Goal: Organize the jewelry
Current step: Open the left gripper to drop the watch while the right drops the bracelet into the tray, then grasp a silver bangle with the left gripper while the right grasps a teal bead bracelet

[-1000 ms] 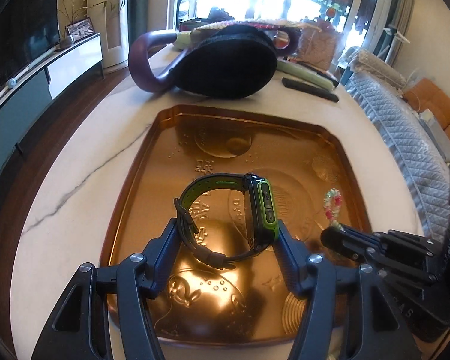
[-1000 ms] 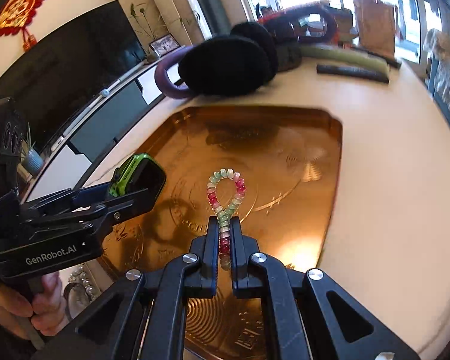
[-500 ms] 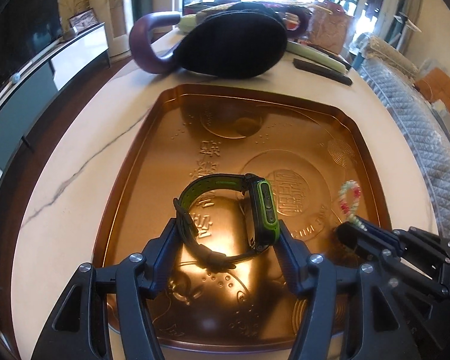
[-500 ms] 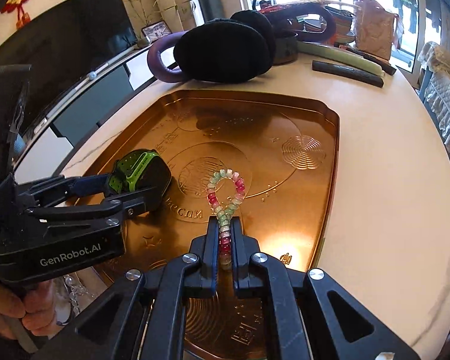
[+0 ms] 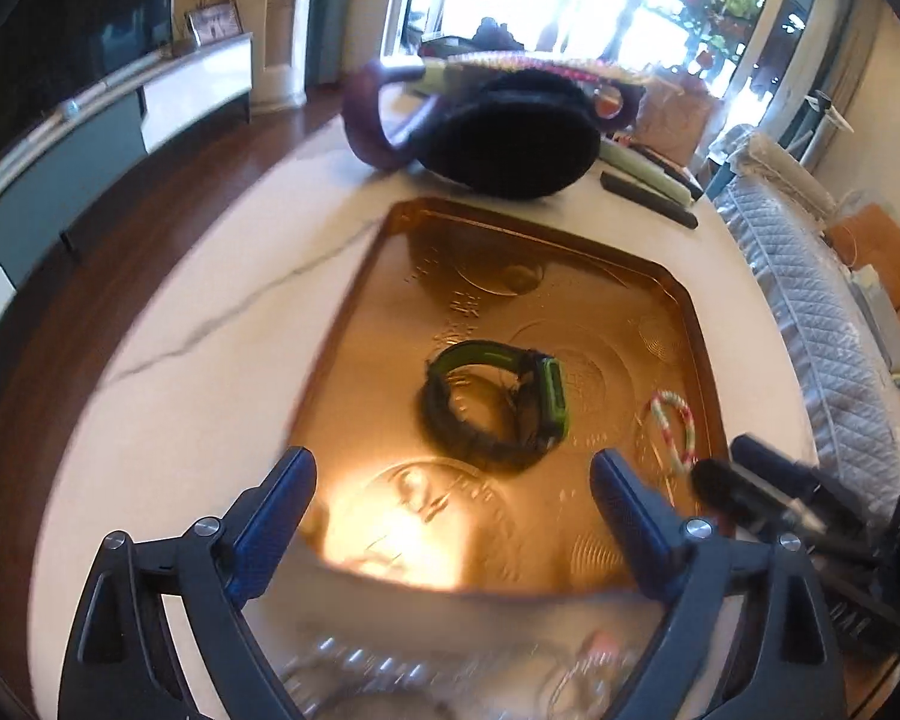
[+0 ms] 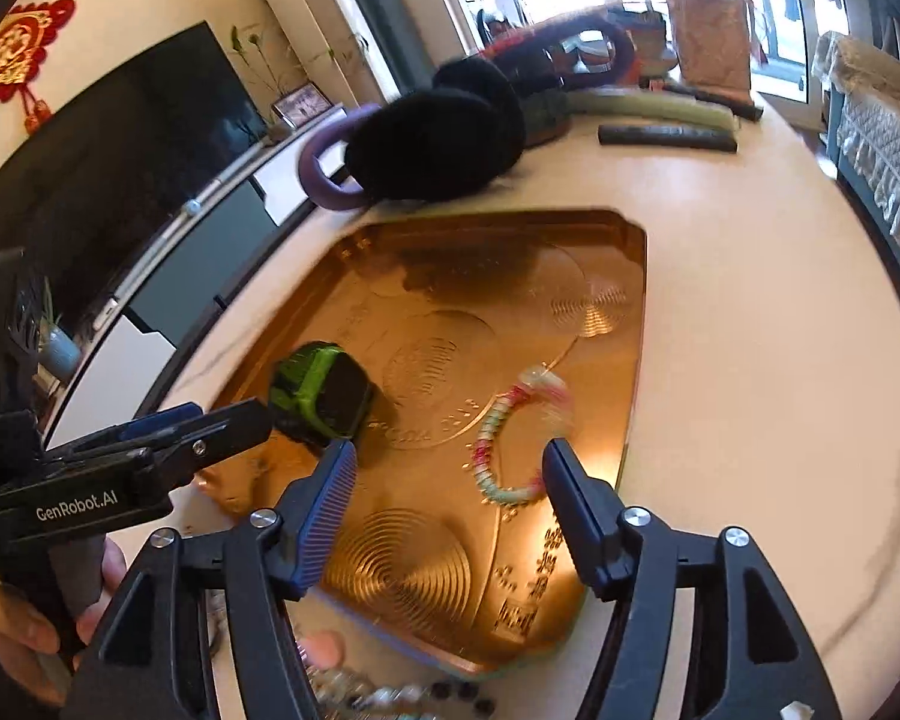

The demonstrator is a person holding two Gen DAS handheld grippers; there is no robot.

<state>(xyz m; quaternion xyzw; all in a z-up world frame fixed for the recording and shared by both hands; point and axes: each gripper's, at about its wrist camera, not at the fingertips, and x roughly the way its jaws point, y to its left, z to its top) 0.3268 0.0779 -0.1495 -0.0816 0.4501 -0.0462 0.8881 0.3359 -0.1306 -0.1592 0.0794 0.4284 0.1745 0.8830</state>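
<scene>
Both claws over the copper-coloured tray (image 5: pixel 354 324) on the pale marble bench (image 5: pixel 210 372). Left claw (image 5: pixel 453 489): jaws wide and opening, nothing between the pads; blue-ribbed fingers (image 5: pixel 282 498) stand clear on either side of empty tray floor. The black-and-green watch (image 5: pixel 498 402) lies on the tray just ahead of this claw's tips, strap looped, green-edged case on its right side; not touched by either finger. Right claw (image 6: pixel 450 480): jaws parted about halfway and opening; the bead bracelet (image 6: pixel 510 438) of pink, white and green beads lies on the tray floor between and just ahead of the tips, nearer the right finger, blurred, so contact with the pads cannot be told, but no grip visible. In the right wrist view the watch sits to the left of the right claw, just beyond its left finger, with the left claw's tips beside it. In the left wrist view the bracelet lies right of the watch, apart from it, ahead of the right claw's dark tips. More beads (image 6: pixel 390 693), blurred, lie on the bench beneath the claws, off the tray's near edge. Beyond the tray: black fuzzy earmuffs (image 5: pixel 510 138) with purple band, dark remote (image 6: pixel 666 137).
</scene>
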